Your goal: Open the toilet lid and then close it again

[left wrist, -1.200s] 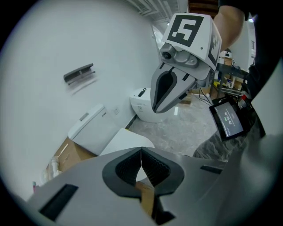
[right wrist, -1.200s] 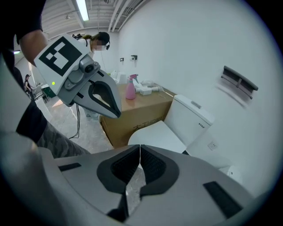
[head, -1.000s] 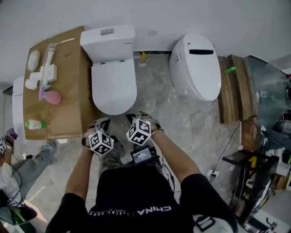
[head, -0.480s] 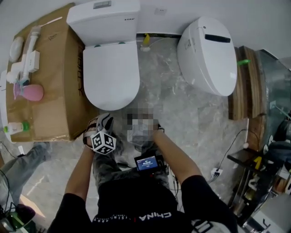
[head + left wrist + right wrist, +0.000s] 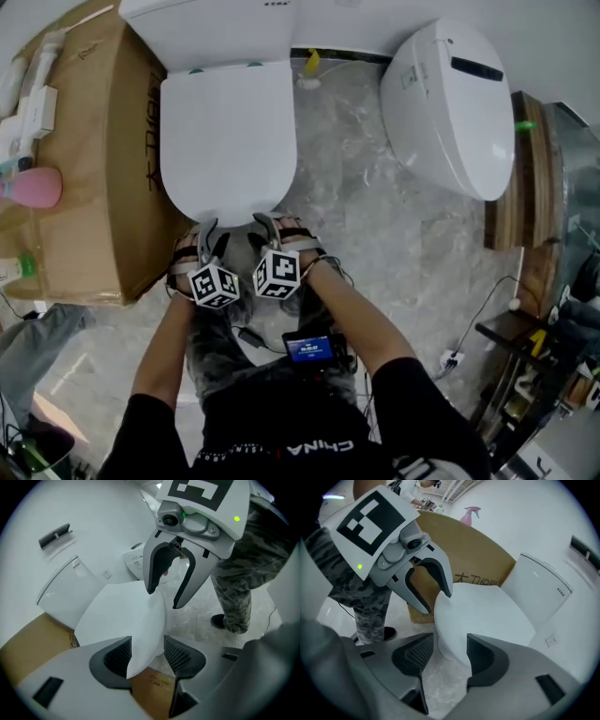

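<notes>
Toilet lid (image 5: pixel 228 131) is down, flat on the bowl. In the head view a cardboard box (image 5: pixel 89 169) stands at its left and a second white toilet (image 5: pixel 452 105) at its right, on the marble floor (image 5: pixel 375 234).

Left gripper (image 5: pixel 212 236) and right gripper (image 5: pixel 265 228) are side by side at the lid's front edge, both angled steeply down.

Left jaws: spread, have just been opening. The lid's front rim lies in the gap, not clamped.

Right jaws: spread wide, have just been opening. The front curve of the lid sits between them, not pinched.
</notes>
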Available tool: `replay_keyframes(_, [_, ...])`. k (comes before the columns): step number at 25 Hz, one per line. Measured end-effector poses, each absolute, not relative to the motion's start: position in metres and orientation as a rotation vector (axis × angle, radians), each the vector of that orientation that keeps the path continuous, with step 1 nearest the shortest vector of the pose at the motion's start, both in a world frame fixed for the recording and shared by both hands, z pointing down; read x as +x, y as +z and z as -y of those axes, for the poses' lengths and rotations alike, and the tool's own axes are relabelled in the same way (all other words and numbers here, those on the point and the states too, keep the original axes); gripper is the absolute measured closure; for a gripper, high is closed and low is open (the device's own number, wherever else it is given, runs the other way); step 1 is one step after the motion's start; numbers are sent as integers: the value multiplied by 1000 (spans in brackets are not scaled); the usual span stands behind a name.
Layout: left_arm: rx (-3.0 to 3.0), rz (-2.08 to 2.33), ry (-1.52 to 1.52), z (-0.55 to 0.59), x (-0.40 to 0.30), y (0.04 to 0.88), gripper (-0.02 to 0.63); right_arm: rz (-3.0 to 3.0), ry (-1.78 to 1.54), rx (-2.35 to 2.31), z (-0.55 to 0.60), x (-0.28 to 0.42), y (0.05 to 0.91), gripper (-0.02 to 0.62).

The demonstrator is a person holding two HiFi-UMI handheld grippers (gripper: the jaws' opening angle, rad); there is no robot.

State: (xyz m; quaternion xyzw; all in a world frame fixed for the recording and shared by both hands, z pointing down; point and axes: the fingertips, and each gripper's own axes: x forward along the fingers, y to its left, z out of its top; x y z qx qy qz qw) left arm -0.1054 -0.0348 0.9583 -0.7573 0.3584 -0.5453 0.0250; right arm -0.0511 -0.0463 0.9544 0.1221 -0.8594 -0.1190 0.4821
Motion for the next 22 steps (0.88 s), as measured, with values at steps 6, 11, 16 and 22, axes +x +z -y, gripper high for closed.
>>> replay_keyframes(6, [-2287, -1103, -1713, 45, -110, 988, 407, 2079, -446, 334, 60, -63, 979, 381])
replay_keyframes(11, [-2234, -1112, -1672, 49, -108, 997, 397, 2057, -511, 354, 65, -64, 996, 367])
replay_keyframes(16, [-2275, -1143, -1682, 48, -108, 994, 396, 2040, -485, 351, 67, -63, 994, 362])
replay_keyframes(22, [-2313, -1154, -1661, 49, -110, 966, 380, 2061, -451, 342, 66, -61, 965, 370])
